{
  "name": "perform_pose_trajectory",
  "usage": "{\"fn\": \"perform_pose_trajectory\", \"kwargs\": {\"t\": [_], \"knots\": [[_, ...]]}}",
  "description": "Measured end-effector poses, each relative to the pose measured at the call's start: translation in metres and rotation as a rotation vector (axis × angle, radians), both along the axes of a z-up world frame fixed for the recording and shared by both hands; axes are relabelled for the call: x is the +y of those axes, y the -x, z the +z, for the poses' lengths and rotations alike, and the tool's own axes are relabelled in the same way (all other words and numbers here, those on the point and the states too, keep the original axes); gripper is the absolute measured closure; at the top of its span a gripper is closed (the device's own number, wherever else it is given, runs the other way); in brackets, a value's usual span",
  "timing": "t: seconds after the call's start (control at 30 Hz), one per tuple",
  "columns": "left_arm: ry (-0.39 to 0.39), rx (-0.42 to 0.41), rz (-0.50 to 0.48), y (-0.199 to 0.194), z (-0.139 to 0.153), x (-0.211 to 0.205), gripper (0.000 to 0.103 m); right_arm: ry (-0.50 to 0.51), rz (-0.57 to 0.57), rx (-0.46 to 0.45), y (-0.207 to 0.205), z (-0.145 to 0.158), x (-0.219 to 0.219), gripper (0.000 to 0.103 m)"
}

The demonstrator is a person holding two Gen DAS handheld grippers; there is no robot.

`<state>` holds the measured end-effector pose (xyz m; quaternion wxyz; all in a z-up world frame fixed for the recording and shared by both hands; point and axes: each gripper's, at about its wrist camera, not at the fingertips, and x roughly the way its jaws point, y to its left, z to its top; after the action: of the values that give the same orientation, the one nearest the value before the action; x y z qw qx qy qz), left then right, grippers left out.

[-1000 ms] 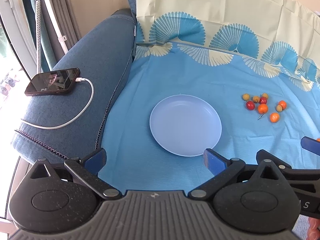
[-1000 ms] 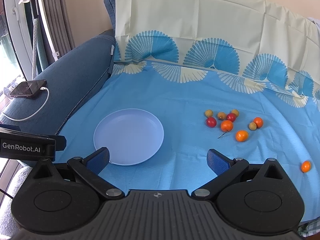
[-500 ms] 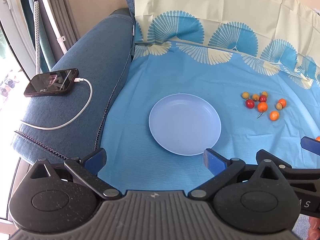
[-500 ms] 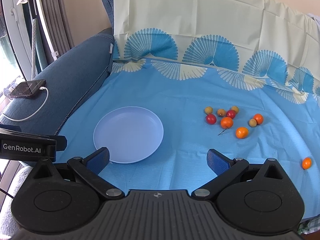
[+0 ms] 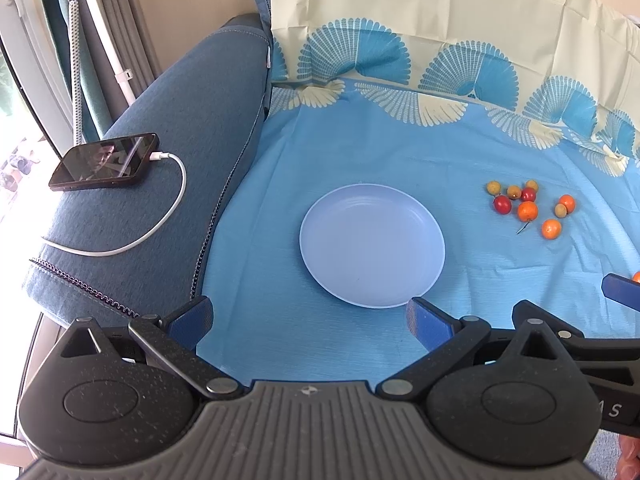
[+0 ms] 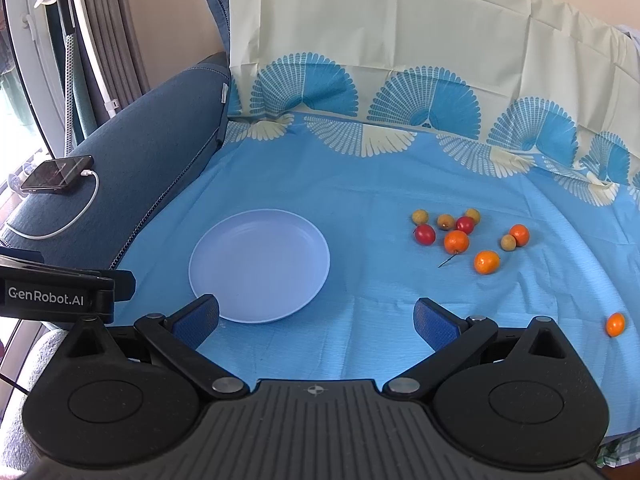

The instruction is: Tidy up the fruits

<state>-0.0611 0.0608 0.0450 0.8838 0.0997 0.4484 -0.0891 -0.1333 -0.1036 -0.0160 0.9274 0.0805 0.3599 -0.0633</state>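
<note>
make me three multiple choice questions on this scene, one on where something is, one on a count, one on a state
1. Where does the black smartphone lie?
A. on the blue sofa armrest
B. on the plate
C. among the fruits

2. How many small red round fruits lie on the blue patterned cloth?
A. none
B. two
C. five

3. What is the state of the round pale blue plate?
A. full of fruit
B. upside down
C. empty

Answers:
1. A, the phone rests on the armrest with a white cable plugged in.
2. B, one red fruit and another sit in the cluster.
3. C, nothing lies in the plate; the right gripper and the left gripper are open and hold nothing.
</note>
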Motion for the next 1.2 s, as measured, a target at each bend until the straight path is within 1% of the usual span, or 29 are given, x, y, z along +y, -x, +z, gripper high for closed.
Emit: {"fn": "perform_pose_trajectory", "kwargs": {"t": [0.47, 0.7, 0.93, 1.13, 1.2], "knots": [[-0.018, 0.011, 0.001, -0.002, -0.004, -0.006, 0.0, -0.021, 0.0, 0.003, -0.001, -0.005, -0.003, 0.0], [-0.035, 0.012, -0.027, -0.002, -0.003, -0.019, 0.0, -0.04, -0.012, -0.006, 0.001, -0.004, -0.013, 0.0], [-0.064, 0.014, -0.066, 0.002, -0.004, -0.046, 0.0, -0.07, -0.085, -0.017, 0.01, -0.007, -0.046, 0.0], [-0.091, 0.026, -0.122, 0.003, -0.011, -0.081, 0.0, -0.108, -0.177, -0.023, 0.024, -0.018, -0.089, 0.0], [-0.087, 0.035, -0.149, 0.003, -0.015, -0.094, 0.0, -0.117, -0.216, -0.031, 0.03, -0.022, -0.105, 0.0]]}}
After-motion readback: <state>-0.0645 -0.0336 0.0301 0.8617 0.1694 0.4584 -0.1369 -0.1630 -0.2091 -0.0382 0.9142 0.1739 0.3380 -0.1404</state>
